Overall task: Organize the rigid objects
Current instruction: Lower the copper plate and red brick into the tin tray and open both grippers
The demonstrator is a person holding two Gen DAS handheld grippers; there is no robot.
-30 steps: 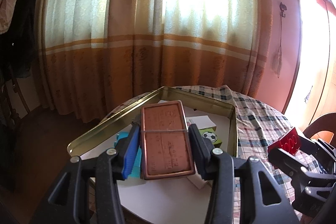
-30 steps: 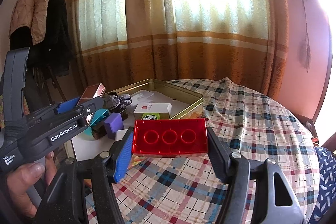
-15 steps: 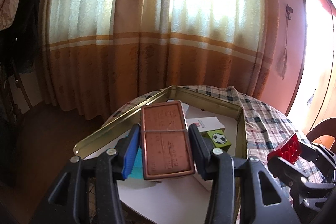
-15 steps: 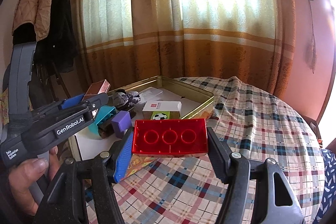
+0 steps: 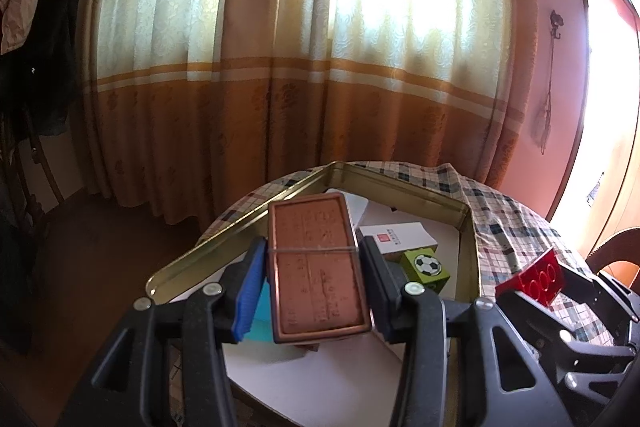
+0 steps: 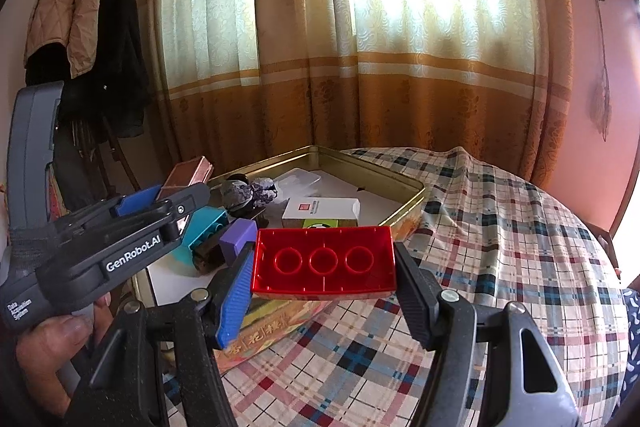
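My left gripper (image 5: 314,275) is shut on a copper-coloured flat tin (image 5: 316,267), held level above the near end of a gold metal tray (image 5: 240,231). The tin and left gripper also show at the left of the right wrist view (image 6: 188,179). My right gripper (image 6: 324,263) is shut on a red translucent brick (image 6: 324,259), underside up, held over the checked tablecloth just in front of the tray (image 6: 404,203). The red brick shows at the right of the left wrist view (image 5: 534,277).
In the tray lie a white box (image 6: 320,213), a green football cube (image 5: 426,265), a teal brick (image 6: 206,227), a purple block (image 6: 238,235) and a dark rock (image 6: 248,193). The checked tablecloth (image 6: 500,247) covers the round table. Curtains hang behind.
Both grippers have risen and pulled back slightly with their loads; the tray sits lower and farther in both views. Both grips are unchanged.
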